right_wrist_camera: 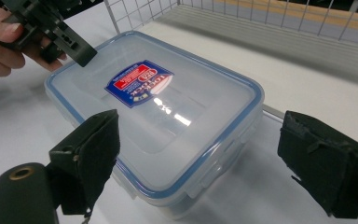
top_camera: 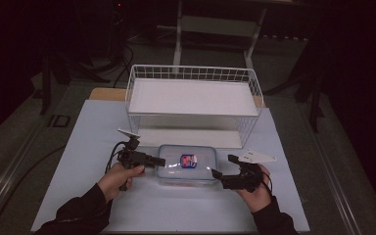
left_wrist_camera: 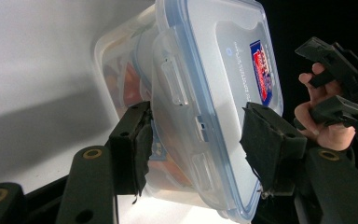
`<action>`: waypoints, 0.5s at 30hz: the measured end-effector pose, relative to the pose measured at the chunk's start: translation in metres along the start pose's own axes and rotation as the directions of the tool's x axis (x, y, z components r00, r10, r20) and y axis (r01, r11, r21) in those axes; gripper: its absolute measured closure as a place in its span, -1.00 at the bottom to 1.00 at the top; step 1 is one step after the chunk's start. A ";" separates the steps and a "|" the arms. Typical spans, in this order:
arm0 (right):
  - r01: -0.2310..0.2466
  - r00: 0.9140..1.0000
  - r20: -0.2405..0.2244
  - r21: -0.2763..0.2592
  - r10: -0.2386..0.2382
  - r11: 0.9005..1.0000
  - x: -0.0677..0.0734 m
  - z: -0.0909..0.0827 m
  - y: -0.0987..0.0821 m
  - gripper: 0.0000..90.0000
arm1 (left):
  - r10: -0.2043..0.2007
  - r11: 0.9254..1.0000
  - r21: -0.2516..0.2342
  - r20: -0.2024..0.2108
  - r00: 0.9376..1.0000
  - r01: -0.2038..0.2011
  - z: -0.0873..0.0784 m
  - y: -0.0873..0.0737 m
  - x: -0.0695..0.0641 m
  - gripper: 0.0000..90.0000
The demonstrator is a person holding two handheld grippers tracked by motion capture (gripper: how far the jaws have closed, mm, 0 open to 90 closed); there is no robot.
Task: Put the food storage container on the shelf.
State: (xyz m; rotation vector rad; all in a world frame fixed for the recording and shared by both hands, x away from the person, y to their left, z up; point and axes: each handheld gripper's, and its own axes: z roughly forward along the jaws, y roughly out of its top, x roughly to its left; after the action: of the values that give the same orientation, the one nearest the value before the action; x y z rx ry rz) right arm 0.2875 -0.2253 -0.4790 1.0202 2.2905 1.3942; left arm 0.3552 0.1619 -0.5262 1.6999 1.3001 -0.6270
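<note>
Black padded jaws of the left gripper (left_wrist_camera: 193,144) stand spread to either side of the short end of a clear lidded food container (left_wrist_camera: 205,93), one pad under the rim by the latch flap, the other over the lid; whether they actually pinch it I cannot tell. Across the box, the right gripper (right_wrist_camera: 196,158) is spread wide, its jaws flanking the near corner and apart from the plastic. In the high view the container (top_camera: 187,164) lies flat on the white table (top_camera: 93,142), between the left gripper (top_camera: 157,161) and the right gripper (top_camera: 222,166), just in front of a white wire basket (top_camera: 194,73) with a shelf board inside. Orange-red contents show through the wall. My guess: stiff, smooth, slippery plastic, moderately light, lid clipped shut. Best held at the short ends under the blue-edged rim, where the pads can hook rather than slide.
</note>
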 end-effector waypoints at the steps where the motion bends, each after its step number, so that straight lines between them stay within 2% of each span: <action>1: -0.005 1.000 0.000 0.002 0.005 1.000 -0.001 0.000 0.000 -0.71 | -0.003 1.000 0.003 0.004 1.000 0.003 0.000 0.000 0.000 0.08; 6: -0.045 0.999 -0.018 0.031 0.045 0.999 -0.004 0.003 -0.002 -0.71 | 0.032 0.999 0.000 0.000 0.999 -0.032 -0.001 -0.003 -0.003 0.09; 10: -0.105 0.993 -0.044 0.069 0.108 0.992 -0.010 0.008 -0.006 -0.71 | 0.066 0.998 -0.009 -0.002 0.998 -0.066 -0.004 -0.007 -0.007 0.14; 11: -0.141 0.987 -0.064 0.094 0.148 0.986 -0.013 0.012 -0.007 -0.71 | 0.072 0.997 -0.009 -0.001 0.997 -0.072 -0.005 -0.007 -0.008 0.15; 14: -0.197 0.973 -0.096 0.134 0.210 0.971 -0.019 0.017 -0.009 -0.68 | 0.095 0.995 -0.012 0.000 0.996 -0.095 -0.007 -0.010 -0.010 0.18; 15: -0.232 0.961 -0.119 0.152 0.251 0.961 -0.022 0.020 -0.010 -0.67 | 0.100 0.995 -0.015 -0.001 0.995 -0.100 -0.007 -0.011 -0.011 0.19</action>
State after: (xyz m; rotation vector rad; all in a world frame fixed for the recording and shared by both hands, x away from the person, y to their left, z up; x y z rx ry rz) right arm 0.3100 -0.2304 -0.5005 1.3246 2.4566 1.4550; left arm 0.3405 0.1634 -0.5180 1.7411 1.2092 -0.5575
